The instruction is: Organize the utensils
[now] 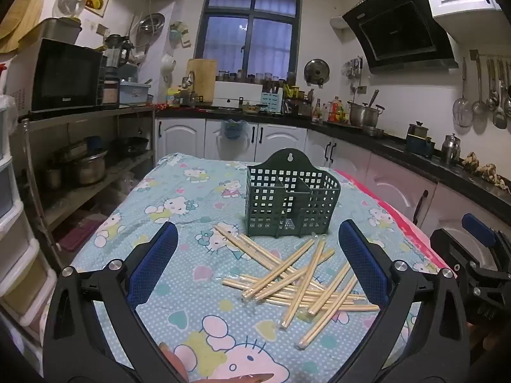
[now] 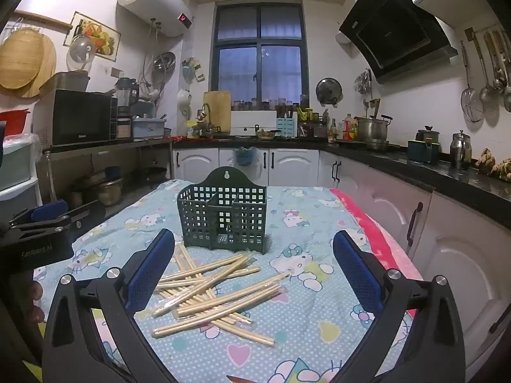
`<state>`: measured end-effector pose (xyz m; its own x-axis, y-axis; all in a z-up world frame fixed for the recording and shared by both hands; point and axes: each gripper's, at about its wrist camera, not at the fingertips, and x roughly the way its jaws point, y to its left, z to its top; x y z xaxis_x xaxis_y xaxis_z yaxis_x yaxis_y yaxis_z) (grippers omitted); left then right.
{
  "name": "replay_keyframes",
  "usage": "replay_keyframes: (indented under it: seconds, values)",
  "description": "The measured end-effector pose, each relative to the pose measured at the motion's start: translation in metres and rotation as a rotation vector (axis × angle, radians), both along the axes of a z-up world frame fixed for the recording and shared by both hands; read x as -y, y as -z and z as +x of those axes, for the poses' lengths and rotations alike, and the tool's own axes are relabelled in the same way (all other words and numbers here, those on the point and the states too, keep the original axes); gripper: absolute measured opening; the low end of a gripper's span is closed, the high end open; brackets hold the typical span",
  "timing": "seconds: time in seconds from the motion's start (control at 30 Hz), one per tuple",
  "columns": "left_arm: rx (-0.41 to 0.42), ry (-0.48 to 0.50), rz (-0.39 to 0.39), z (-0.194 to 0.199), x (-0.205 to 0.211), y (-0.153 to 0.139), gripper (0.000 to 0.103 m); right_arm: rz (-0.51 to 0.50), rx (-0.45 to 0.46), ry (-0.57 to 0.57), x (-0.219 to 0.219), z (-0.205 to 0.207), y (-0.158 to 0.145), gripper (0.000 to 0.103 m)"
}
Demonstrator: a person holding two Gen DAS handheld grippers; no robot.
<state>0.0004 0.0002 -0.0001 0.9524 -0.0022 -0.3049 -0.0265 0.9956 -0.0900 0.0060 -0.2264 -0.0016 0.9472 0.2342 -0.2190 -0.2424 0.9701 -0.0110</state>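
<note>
A dark green perforated utensil holder (image 1: 291, 199) stands upright on the table, also in the right wrist view (image 2: 223, 215); its compartments look empty. A loose pile of several wrapped wooden chopsticks (image 1: 303, 277) lies in front of it, also in the right wrist view (image 2: 214, 290). My left gripper (image 1: 257, 245) is open and empty, hovering above the table before the pile. My right gripper (image 2: 254, 255) is open and empty, also above the pile. The right gripper shows at the right edge of the left wrist view (image 1: 476, 255); the left gripper shows at the left edge of the right wrist view (image 2: 48, 223).
The table wears a light blue cartoon-print cloth (image 1: 179, 204) with a pink strip along its right edge (image 2: 370, 233). White cabinets and a dark counter (image 2: 415, 166) run along the back and right. A metal shelf with pots (image 1: 83, 166) stands left.
</note>
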Motion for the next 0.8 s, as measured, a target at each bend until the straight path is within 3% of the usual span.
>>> replay_keyframes:
  seconds: [0.8]
  values:
    - [0.003, -0.003, -0.014, 0.0015, -0.0029, -0.0019, 0.093, 0.009, 0.0, -0.003, -0.0001, -0.0002, -0.0012, 0.097]
